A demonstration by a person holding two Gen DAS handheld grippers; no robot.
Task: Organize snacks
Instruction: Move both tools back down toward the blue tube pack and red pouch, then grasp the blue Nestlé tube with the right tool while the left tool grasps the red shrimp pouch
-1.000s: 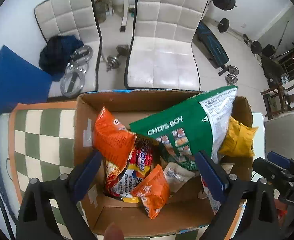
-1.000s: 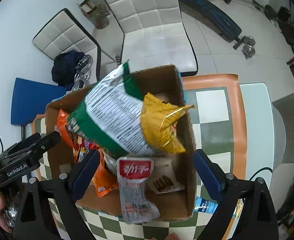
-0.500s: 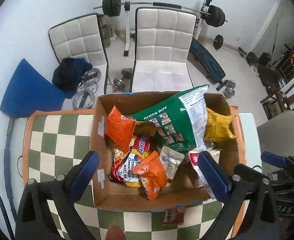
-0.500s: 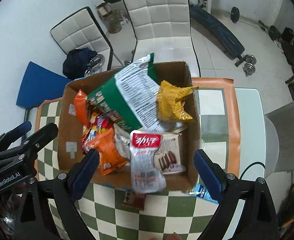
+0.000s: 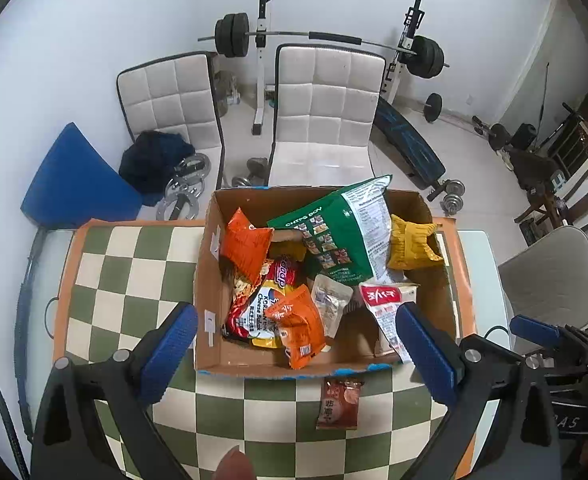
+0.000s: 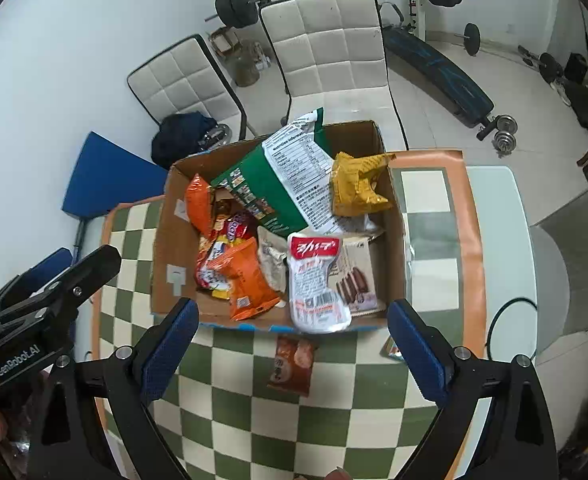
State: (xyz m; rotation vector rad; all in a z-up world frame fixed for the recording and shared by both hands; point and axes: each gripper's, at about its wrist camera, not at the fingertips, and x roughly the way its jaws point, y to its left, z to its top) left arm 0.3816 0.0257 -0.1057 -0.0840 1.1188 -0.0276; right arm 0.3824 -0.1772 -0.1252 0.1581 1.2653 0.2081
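checkered worktop [image 5: 133,272] carries a cardboard box [image 5: 207,280] packed with snacks: green chip bag [image 5: 334,232] leaning at the back, orange packet [image 5: 298,324] in front. small brown packet [image 5: 338,402] lies outside, just before the box. left gripper [image 5: 294,344] and right gripper [image 6: 289,344] both spread wide, empty, above.
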